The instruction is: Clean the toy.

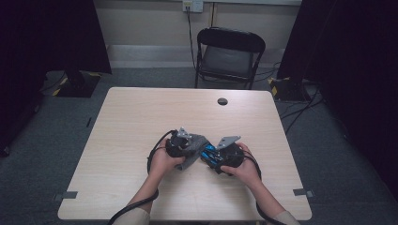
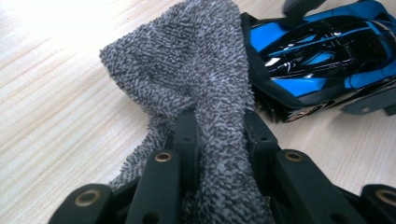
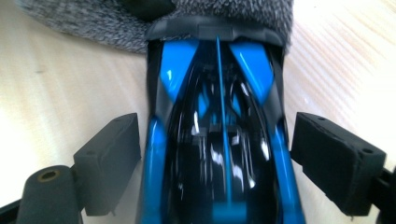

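I have two grabbers on the wooden table [image 1: 141,117], and I use the blue toy car [image 3: 219,140] as my marker for where things are.

My left gripper [image 2: 219,135] is squeezed tight on a fuzzy grey cloth [image 2: 187,70]. The cloth bunches up between the two black jaws and pokes out ahead of them, with its far end touching one end of the car. I think I hold it pinched like this so I can rub the car clean with the loose part.

My right gripper [image 3: 215,154] sits around the car, one jaw on each side. The jaws are apart, and I can see a little gap between each pad and the car's shiny sides, so the car is not squeezed. It lies flat on the table. I think the grabber stays there to keep the car from sliding away when the cloth pushes on it.

From above, both grabbers meet near the table's middle, just in front of me.
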